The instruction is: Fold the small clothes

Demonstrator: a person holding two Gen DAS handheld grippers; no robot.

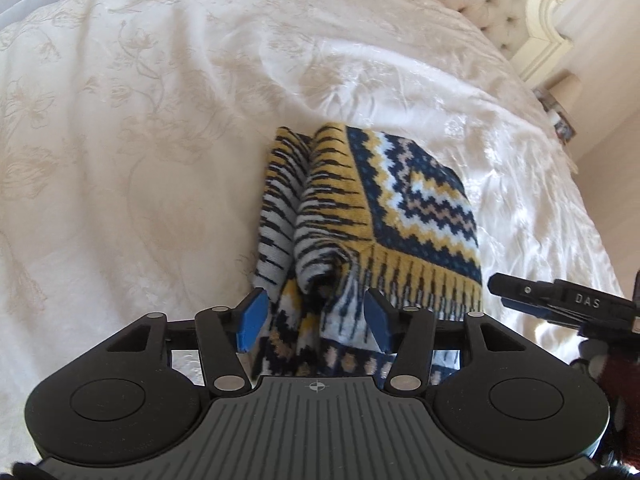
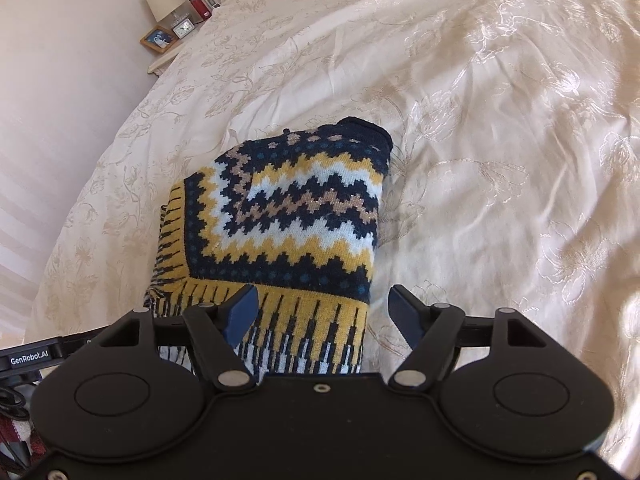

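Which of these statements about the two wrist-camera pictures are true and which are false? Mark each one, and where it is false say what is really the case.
1. The knitted garment lies on a cream bedspread with a floral pattern. True.
2. The left gripper is shut tight on the knit. False: its blue fingers stand apart, with the near end of the knit between them.
3. The right gripper is open. True.
4. The garment is plain red. False: it has a navy, yellow, white and tan zigzag pattern.
5. A lamp, a small clock and a framed picture stand on a bedside table beside the bed. True.
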